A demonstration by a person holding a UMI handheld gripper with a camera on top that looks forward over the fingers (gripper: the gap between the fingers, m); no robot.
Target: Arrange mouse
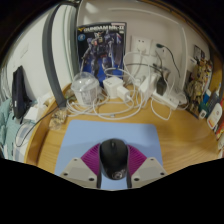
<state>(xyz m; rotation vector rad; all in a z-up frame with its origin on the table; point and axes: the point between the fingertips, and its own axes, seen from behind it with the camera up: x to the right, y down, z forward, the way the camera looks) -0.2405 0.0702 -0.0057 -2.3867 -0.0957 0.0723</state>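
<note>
A black mouse (113, 158) sits between my gripper's (113, 152) two fingers, over the near edge of a blue mouse mat (108, 133) on the wooden table (52, 140). The magenta pads (93, 159) press against its left and right sides, so the gripper is shut on it. Its rear half lies low between the fingers. Whether the mouse rests on the mat or hangs just above it cannot be told.
Beyond the mat lie a clear bag of cables (85, 90), white chargers and cords (125, 90) and a white power strip (170, 97). A model-kit box (103, 48) stands against the wall. A black object (20, 95) is at the left, colourful items (205, 85) at the right.
</note>
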